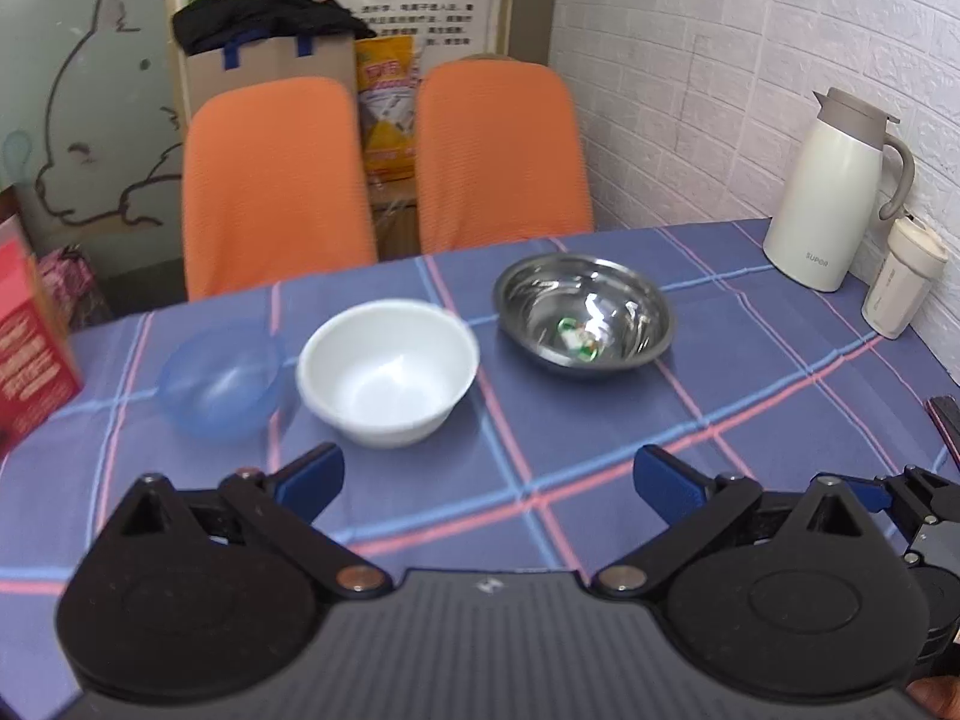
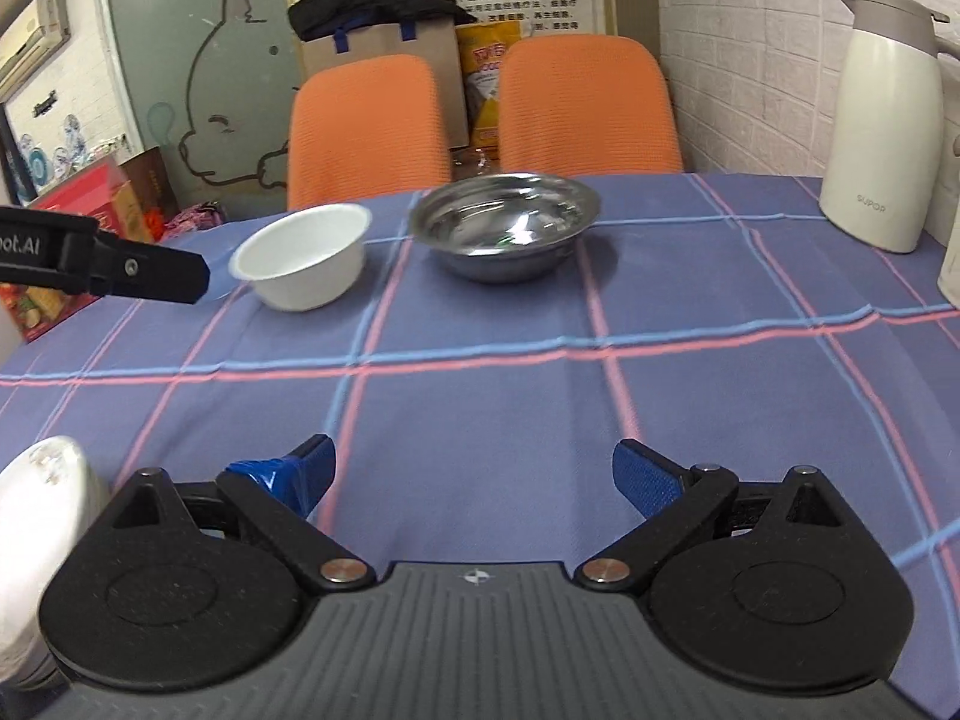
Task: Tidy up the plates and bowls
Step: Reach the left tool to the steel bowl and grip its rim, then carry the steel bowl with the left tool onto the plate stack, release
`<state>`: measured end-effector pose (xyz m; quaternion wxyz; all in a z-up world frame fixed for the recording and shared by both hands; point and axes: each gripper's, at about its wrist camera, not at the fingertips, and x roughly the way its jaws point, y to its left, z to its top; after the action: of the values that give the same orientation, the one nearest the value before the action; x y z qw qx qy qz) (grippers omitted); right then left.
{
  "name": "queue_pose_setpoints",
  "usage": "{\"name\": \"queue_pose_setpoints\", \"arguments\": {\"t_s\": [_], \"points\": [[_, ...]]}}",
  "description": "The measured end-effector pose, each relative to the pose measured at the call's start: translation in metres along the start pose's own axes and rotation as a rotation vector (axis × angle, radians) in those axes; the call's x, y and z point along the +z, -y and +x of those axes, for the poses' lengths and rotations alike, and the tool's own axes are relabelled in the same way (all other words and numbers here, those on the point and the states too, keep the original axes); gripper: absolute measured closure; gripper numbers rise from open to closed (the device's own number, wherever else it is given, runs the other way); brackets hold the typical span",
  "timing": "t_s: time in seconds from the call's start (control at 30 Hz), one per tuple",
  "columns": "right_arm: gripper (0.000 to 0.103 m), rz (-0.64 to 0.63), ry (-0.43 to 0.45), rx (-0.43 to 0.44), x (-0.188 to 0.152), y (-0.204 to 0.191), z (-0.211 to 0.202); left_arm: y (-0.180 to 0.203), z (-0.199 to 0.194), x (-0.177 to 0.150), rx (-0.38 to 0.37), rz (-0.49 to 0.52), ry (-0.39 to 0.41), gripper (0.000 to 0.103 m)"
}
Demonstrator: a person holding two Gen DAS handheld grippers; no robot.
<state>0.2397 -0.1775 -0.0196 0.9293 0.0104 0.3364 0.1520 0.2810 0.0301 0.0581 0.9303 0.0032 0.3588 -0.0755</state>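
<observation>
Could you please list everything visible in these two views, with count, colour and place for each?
Table: one, purple-blue plaid cloth, fills the foreground.
Blue bowl: one, translucent blue, left of the row of three.
White bowl: one, white, middle of the row.
Steel bowl: one, silver, right of the row, a small green and white thing inside.
White dish: one, white, near left edge of the right wrist view, partly cut off.
Jug: one, cream, far right by the brick wall.
Cup: one, cream, beside the jug.
Chairs: two, orange, behind the table.
Red box: one, left table edge.
Left tool: black with blue pads, open, empty.
Right tool: same, open, empty.
</observation>
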Motion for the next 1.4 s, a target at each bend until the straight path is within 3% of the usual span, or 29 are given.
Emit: {"name": "queue_pose_setpoints", "arguments": {"t_s": [0.2, 0.47, 0.67, 0.83, 0.93, 1.0, 1.03, 1.07, 1.4], "points": [[0.016, 0.045, 0.006, -0.021, 0.038, 0.043, 0.028, 0.013, 0.071, 0.054, -0.080, -0.043, -0.073, 0.001], [0.016, 0.091, -0.026, 0.031, 0.070, 0.067, 0.069, 0.008, 0.148, 0.098, -0.032, -0.069, -0.119, 0.001], [0.016, 0.076, -0.049, 0.007, 0.094, 0.071, 0.107, 0.011, 0.195, 0.104, 0.005, -0.053, -0.195, 0.001], [0.016, 0.068, -0.096, 0.004, 0.103, 0.071, 0.141, 0.010, 0.212, 0.104, 0.013, -0.040, -0.223, 0.002], [0.016, 0.046, -0.101, 0.020, 0.103, 0.064, 0.149, 0.012, 0.216, 0.105, 0.000, -0.013, -0.225, 0.011], [0.017, 0.031, -0.100, 0.050, 0.102, 0.060, 0.152, 0.013, 0.220, 0.102, -0.022, -0.004, -0.252, 0.031], [0.017, 0.021, -0.099, 0.062, 0.102, 0.059, 0.153, 0.014, 0.224, 0.100, -0.037, 0.001, -0.277, 0.056], [0.017, 0.009, -0.097, 0.067, 0.102, 0.056, 0.153, 0.015, 0.226, 0.099, -0.026, 0.029, -0.277, 0.066], [0.016, -0.045, -0.059, 0.079, 0.103, 0.036, 0.134, 0.015, 0.216, 0.098, -0.075, 0.049, -0.288, 0.068]]}}
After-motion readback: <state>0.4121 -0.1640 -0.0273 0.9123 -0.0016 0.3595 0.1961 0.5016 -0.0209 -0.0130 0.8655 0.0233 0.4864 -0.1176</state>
